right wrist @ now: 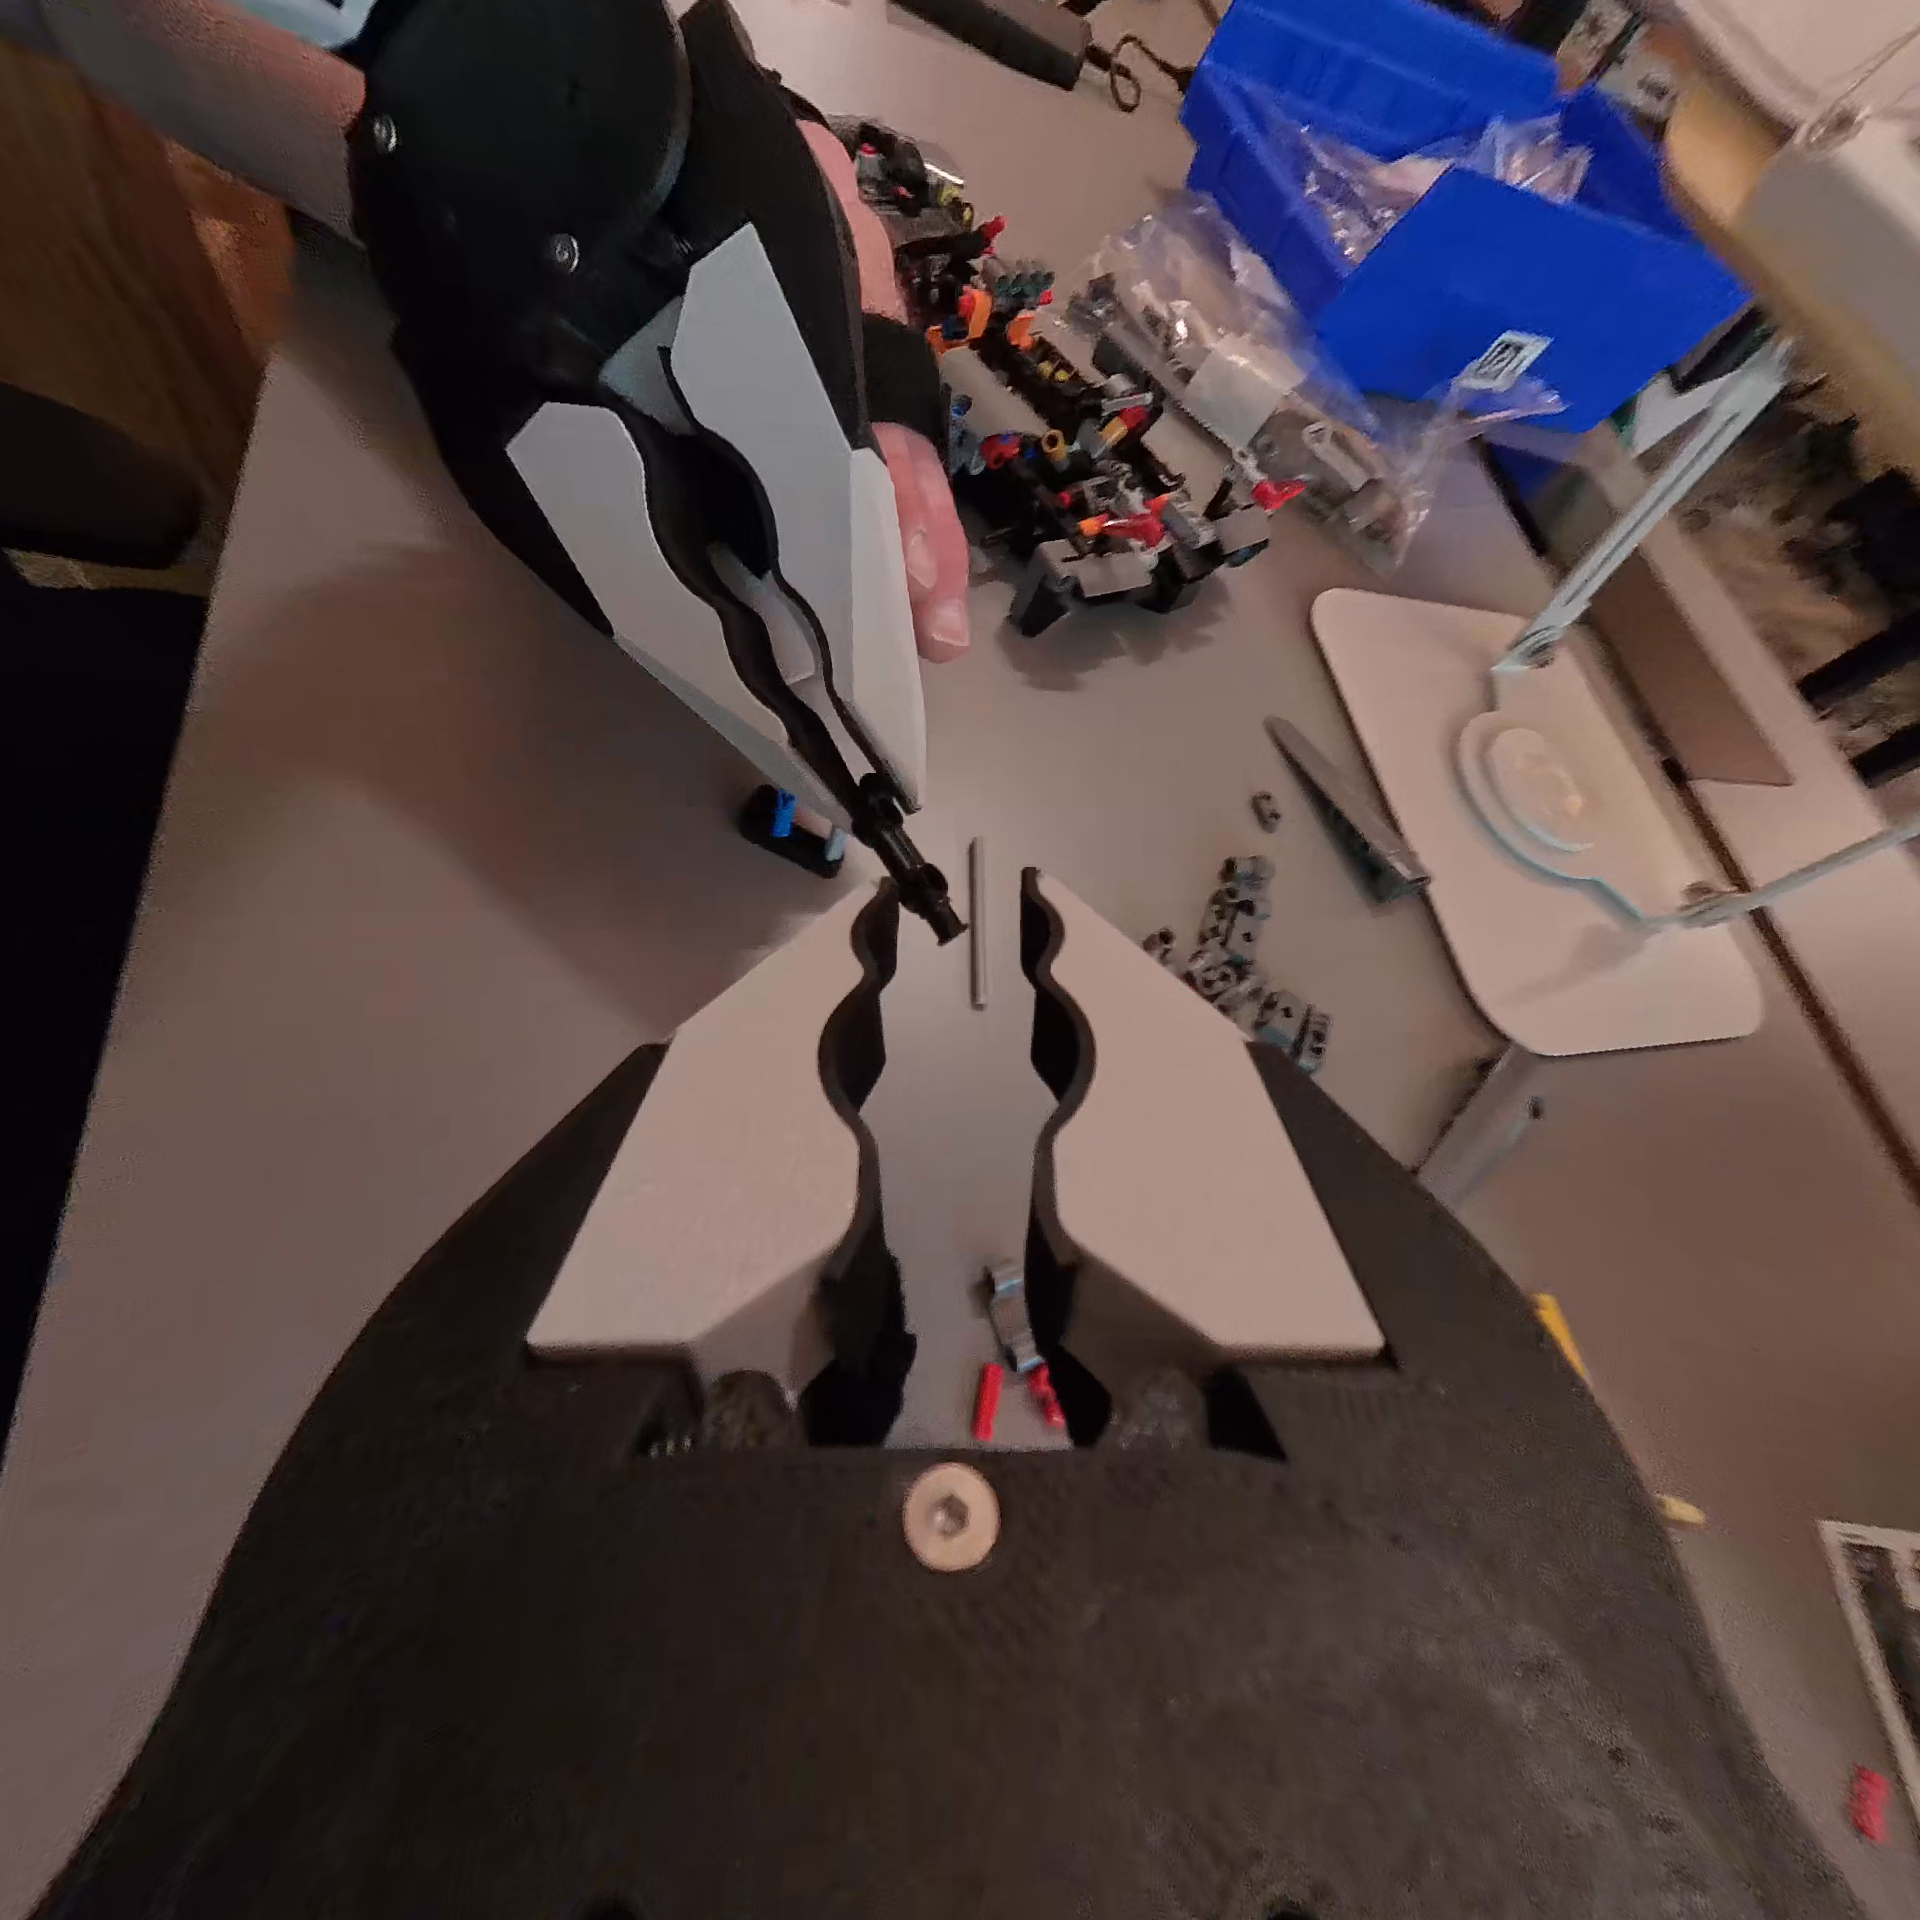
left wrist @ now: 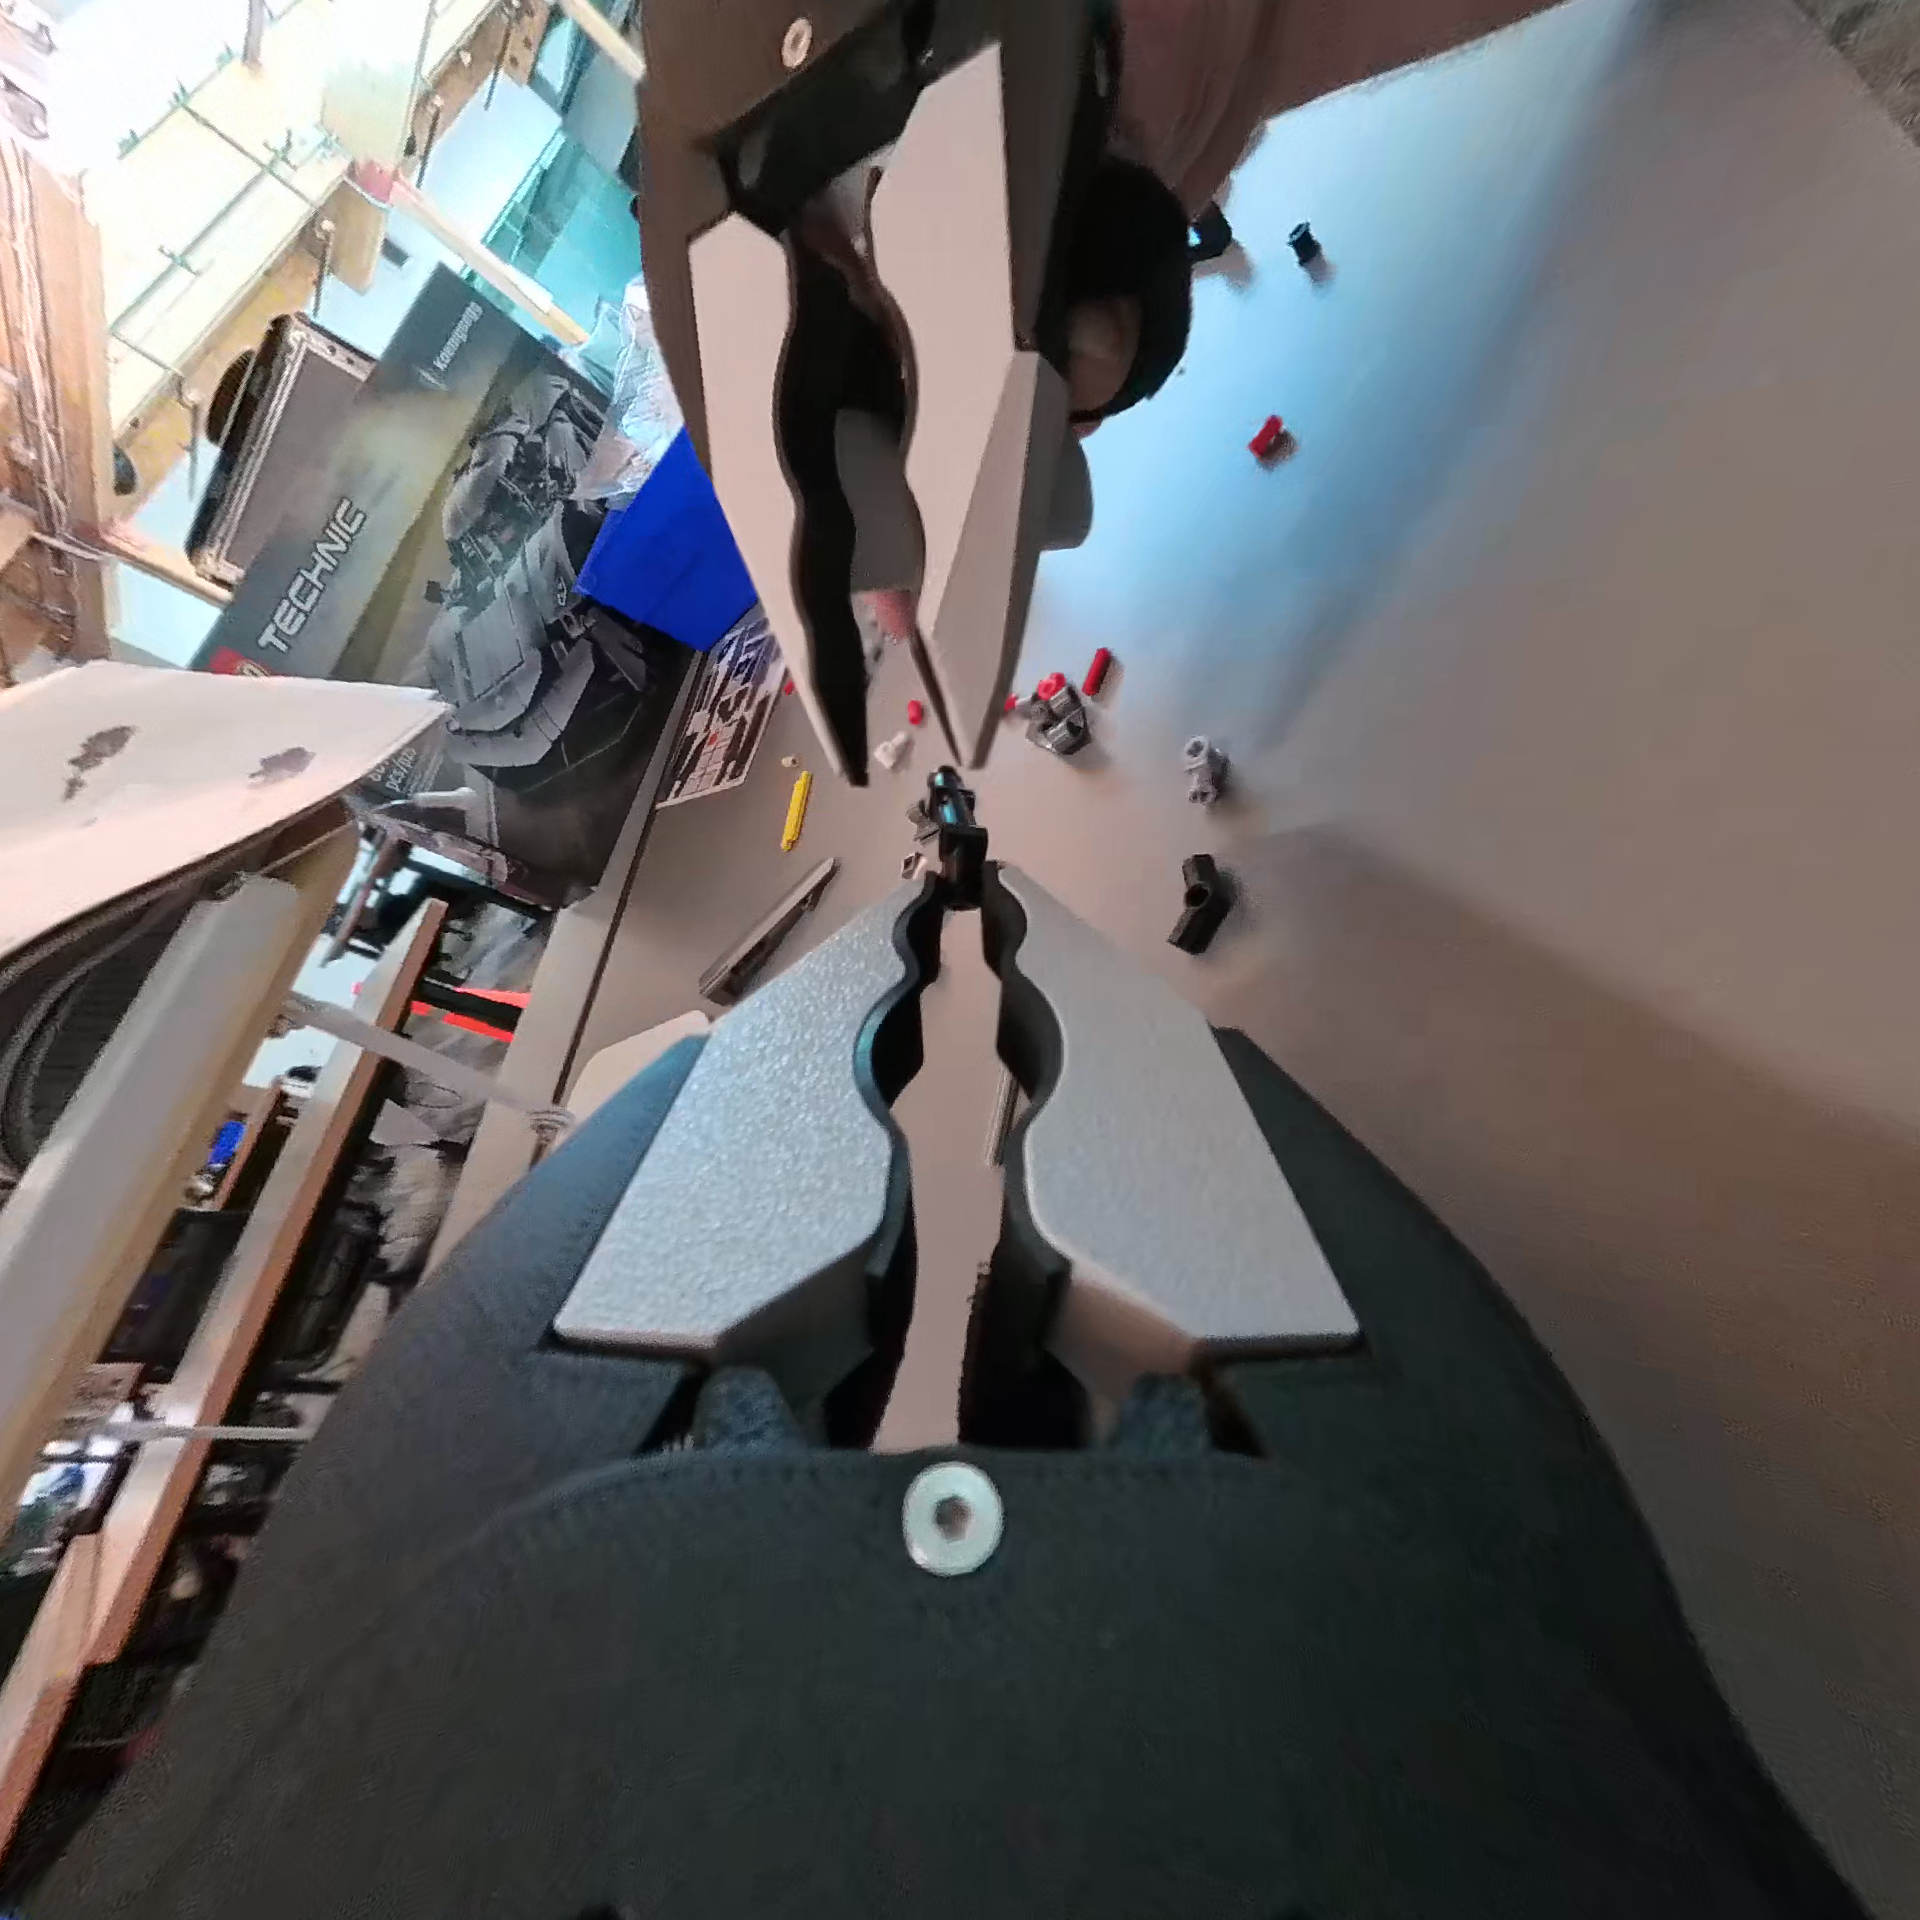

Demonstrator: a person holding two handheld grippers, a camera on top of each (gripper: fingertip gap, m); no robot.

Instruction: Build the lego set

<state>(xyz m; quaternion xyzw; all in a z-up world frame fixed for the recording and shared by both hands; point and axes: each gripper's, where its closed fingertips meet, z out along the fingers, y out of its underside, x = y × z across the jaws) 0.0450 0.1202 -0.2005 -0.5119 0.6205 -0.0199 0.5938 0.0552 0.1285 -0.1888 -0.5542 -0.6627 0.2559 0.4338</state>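
Gripping a small black connector piece [left wrist: 956, 847] between its fingertips, the left gripper [left wrist: 961, 883] holds it above the table [left wrist: 1558, 935]. Facing it, the right gripper [right wrist: 951, 883] stands apart around the piece's free end without pressing, over a thin grey rod [right wrist: 977, 925]; loose red pegs [left wrist: 1096, 670] and grey parts lie nearby.

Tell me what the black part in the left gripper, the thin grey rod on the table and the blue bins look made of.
Black part clamped in the left gripper: apparently moulded plastic, glossy highlights. Thin grey rod on the table: probably plastic too, matte and uniformly grey, though metal cannot be excluded. Blue bins: rigid plastic, smooth saturated colour.
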